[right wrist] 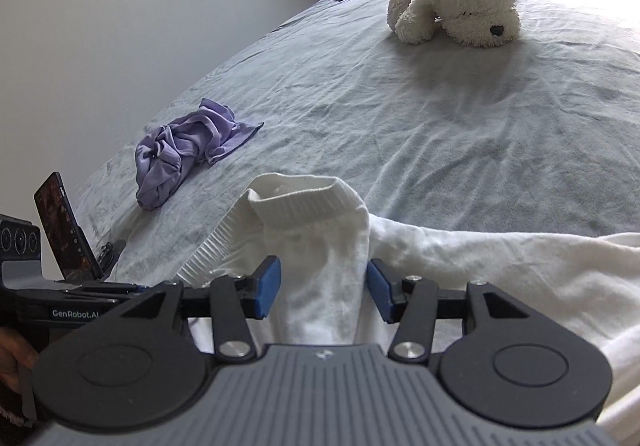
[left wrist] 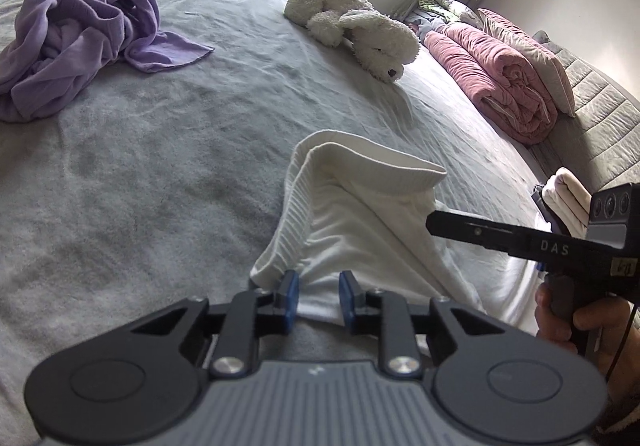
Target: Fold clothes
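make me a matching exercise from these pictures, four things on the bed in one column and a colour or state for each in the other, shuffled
Things:
1. white garment
2. purple garment
3. plush dog
4. pink quilt

Descriptions:
A. crumpled in a heap, untouched
B. rolled up by the headboard
C. lying on its side, black nose showing
D. ribbed cuff raised, between the open pads of the right tool

Pairs: 1-D, 2-A, 3-C, 4-B

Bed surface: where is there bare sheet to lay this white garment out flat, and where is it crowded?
Widest bare patch: grey sheet between the purple garment, the plush dog and the white garment. Another open stretch lies in front of the plush dog. It is crowded toward the pink quilt and pillows, and near the folded cream cloth.
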Demonstrator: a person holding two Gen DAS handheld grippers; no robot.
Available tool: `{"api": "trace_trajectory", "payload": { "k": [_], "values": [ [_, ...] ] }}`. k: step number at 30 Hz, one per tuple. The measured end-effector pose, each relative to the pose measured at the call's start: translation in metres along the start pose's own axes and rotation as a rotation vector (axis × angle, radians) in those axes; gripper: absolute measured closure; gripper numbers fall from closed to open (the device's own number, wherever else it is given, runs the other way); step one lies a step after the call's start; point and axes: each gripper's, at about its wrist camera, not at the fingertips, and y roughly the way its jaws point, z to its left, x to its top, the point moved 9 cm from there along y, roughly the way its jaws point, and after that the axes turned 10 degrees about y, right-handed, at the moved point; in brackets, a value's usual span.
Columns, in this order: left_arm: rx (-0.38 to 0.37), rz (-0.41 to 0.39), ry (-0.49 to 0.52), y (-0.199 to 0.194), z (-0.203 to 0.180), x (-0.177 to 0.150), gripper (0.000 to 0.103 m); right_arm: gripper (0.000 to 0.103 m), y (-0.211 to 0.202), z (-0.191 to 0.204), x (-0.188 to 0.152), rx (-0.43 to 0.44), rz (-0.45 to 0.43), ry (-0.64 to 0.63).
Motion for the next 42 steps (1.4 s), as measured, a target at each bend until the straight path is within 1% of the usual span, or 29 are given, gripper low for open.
{"api": "trace_trajectory", "payload": {
  "k": [4, 6, 8, 10, 13, 17, 21, 24, 27, 28, 29, 30, 32, 35, 36, 40, 42],
  "values": [
    [-0.032, 0.001, -0.052, 0.0, 0.005, 0.0, 0.079, 0.05, 0.013, 0.011, 0.007, 0.016, -0.01, -0.048],
    [-0.036, 0.0, -0.065, 0.0, 0.006, 0.0, 0.079, 0.055, 0.018, 0.014, 0.009, 0.019, -0.021, -0.06],
    [-0.032, 0.0, -0.059, 0.0, 0.005, 0.0, 0.079, 0.079, 0.021, 0.018, 0.011, 0.019, -0.034, -0.068],
    [-0.028, 0.001, -0.049, 0.001, 0.004, 0.0, 0.079, 0.089, 0.02, 0.023, 0.01, 0.029, -0.039, -0.079],
    [-0.023, 0.001, -0.037, 0.001, 0.003, 0.001, 0.079, 0.094, 0.015, 0.035, 0.008, 0.047, -0.052, -0.119],
    [-0.025, -0.001, -0.047, 0.001, 0.004, 0.001, 0.079, 0.095, 0.006, 0.057, 0.002, 0.063, -0.058, -0.205],
    [-0.027, -0.004, -0.057, 0.0, 0.005, 0.0, 0.079, 0.095, 0.003, 0.081, -0.012, 0.076, -0.038, -0.305],
    [-0.033, -0.005, -0.073, 0.0, 0.006, 0.0, 0.079, 0.095, 0.011, 0.089, -0.033, 0.063, 0.015, -0.37],
    [-0.049, -0.002, -0.111, -0.002, 0.009, -0.001, 0.08, 0.095, 0.021, 0.093, -0.055, 0.045, 0.075, -0.432],
    [-0.055, -0.001, -0.122, -0.004, 0.01, -0.001, 0.081, 0.093, 0.024, 0.095, -0.063, 0.038, 0.096, -0.453],
    [-0.056, -0.001, -0.135, -0.006, 0.011, -0.001, 0.08, 0.088, 0.027, 0.096, -0.07, 0.032, 0.116, -0.474],
    [-0.059, -0.002, -0.15, -0.009, 0.011, -0.002, 0.08, 0.087, 0.029, 0.097, -0.076, 0.027, 0.126, -0.488],
    [-0.069, -0.007, -0.183, -0.014, 0.012, -0.004, 0.077, 0.087, 0.027, 0.097, -0.078, 0.026, 0.117, -0.481],
    [-0.05, -0.018, -0.212, -0.023, 0.013, -0.007, 0.06, 0.086, 0.023, 0.099, -0.078, 0.031, 0.101, -0.464],
    [-0.044, -0.022, -0.208, -0.024, 0.012, -0.007, 0.06, 0.086, 0.022, 0.099, -0.078, 0.032, 0.097, -0.462],
    [-0.058, -0.041, -0.205, -0.028, 0.005, -0.006, 0.058, 0.086, 0.017, 0.1, -0.077, 0.036, 0.081, -0.455],
    [-0.043, -0.053, -0.194, -0.031, 0.002, -0.004, 0.057, 0.086, 0.015, 0.101, -0.077, 0.038, 0.074, -0.451]
  ]
}}
